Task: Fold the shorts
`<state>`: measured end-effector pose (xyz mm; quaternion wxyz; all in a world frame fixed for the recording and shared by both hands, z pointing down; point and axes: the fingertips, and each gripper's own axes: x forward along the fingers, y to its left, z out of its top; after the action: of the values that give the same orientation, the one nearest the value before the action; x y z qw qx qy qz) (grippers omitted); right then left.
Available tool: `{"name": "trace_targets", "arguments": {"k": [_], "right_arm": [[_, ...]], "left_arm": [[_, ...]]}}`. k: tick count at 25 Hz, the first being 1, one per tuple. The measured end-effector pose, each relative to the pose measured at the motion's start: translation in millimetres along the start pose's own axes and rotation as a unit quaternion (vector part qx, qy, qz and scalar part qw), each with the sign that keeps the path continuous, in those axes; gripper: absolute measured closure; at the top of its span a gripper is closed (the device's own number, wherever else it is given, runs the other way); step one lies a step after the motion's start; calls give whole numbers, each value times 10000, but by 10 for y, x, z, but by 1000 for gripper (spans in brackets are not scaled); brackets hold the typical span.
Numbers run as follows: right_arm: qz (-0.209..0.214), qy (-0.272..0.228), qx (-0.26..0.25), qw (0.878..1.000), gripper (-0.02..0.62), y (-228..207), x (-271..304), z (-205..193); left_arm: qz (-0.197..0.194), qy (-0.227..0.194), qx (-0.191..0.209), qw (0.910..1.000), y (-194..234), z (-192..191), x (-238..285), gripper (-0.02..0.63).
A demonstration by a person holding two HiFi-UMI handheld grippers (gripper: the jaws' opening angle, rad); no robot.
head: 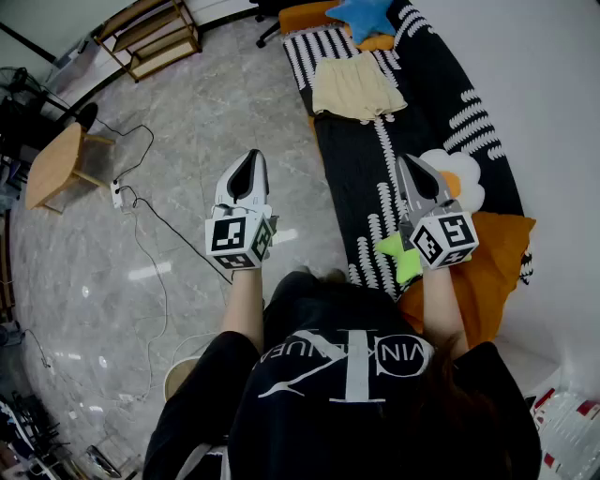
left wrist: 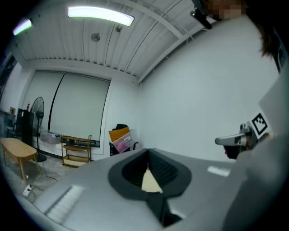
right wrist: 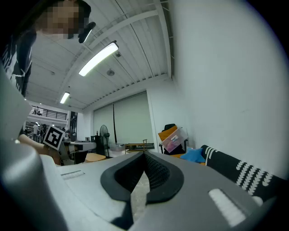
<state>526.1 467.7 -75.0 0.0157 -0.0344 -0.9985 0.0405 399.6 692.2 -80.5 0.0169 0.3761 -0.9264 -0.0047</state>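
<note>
The shorts (head: 354, 87), pale yellow, lie spread flat on the black-and-white patterned cover (head: 356, 178), well ahead of both tools. Their left side reaches almost to the cover's floor-side edge, with striped fabric above them and bare dark cover below. A blue star cushion (head: 364, 14) sits beyond them, apart from the waistband. The left tool (head: 251, 154) is held level over the grey marble floor (head: 187, 112), clenched on nothing, its tips meeting. The right tool (head: 405, 159) is also level and clenched empty, above the cover's near stretch, beside a green star cushion (head: 398, 255). Between the tools runs the cover's long edge. The floor to the left is open, crossed by a thin cable (head: 155, 225) leading toward a small wooden table (head: 54, 164)
</note>
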Motion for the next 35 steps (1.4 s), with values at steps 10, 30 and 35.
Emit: {"name": "trace_targets", "arguments": {"k": [10, 30, 35], "right_arm": [[106, 48, 43, 9999, 592, 65, -53, -48], [-157, 17, 400, 9991, 440, -418, 267, -175], [-314, 118, 557, 9979, 439, -650, 755, -232]], "left_arm": [[134, -60, -103, 9998, 70, 73, -109, 606], [-186, 14, -88, 9998, 138, -11, 453, 606], [-226, 146, -89, 9996, 432, -20, 980, 606]]}}
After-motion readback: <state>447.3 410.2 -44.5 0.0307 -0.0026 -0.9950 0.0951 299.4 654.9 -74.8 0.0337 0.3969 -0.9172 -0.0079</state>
